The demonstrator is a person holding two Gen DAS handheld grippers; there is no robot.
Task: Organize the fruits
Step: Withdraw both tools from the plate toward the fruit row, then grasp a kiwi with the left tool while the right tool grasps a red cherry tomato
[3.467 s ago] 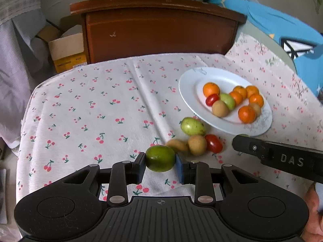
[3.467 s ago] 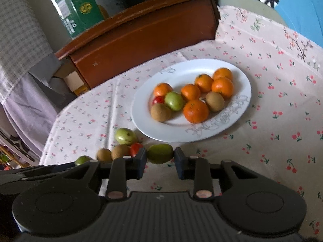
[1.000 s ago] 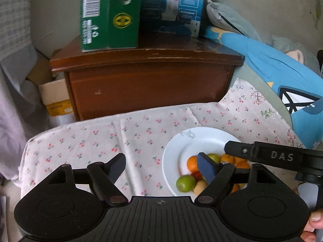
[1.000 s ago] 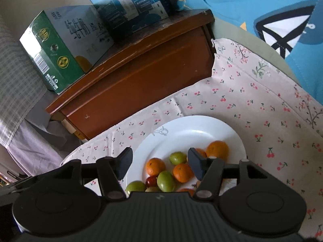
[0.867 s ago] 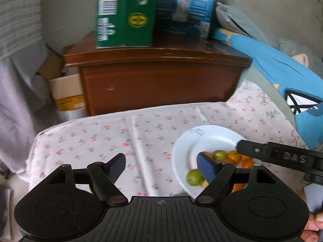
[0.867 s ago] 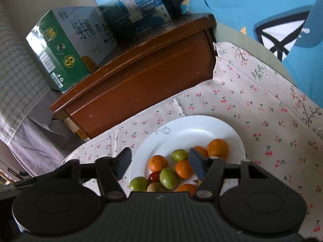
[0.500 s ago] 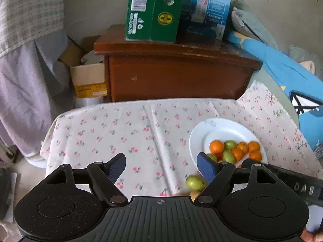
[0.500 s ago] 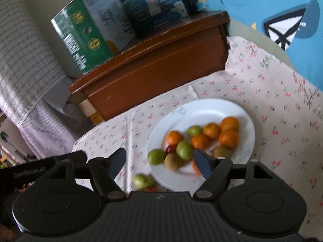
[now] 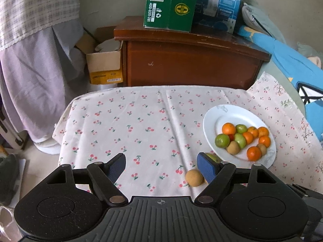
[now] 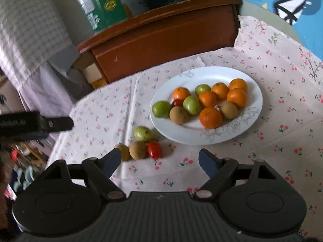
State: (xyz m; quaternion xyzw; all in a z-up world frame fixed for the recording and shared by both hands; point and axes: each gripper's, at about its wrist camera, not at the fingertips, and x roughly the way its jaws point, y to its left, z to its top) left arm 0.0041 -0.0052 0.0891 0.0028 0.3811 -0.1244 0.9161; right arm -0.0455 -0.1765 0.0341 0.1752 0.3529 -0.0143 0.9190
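A white plate holds several oranges, green fruits, brown fruits and a small red one; it also shows in the left wrist view. On the cloth beside the plate lie a green fruit, two brown fruits and a red tomato. One brown fruit lies by my left gripper's right finger, and a green fruit is partly hidden behind it. My left gripper is open and empty. My right gripper is open and empty, above the loose fruits.
A cherry-print cloth covers the table. A brown wooden cabinet with a green box and a blue box stands behind it. A cardboard box and purple fabric are at the left. Blue bedding lies at the right.
Both grippers let go of their green fruits, which now lie on the plate. Both have pulled back from the plate toward the loose fruits, open and empty.
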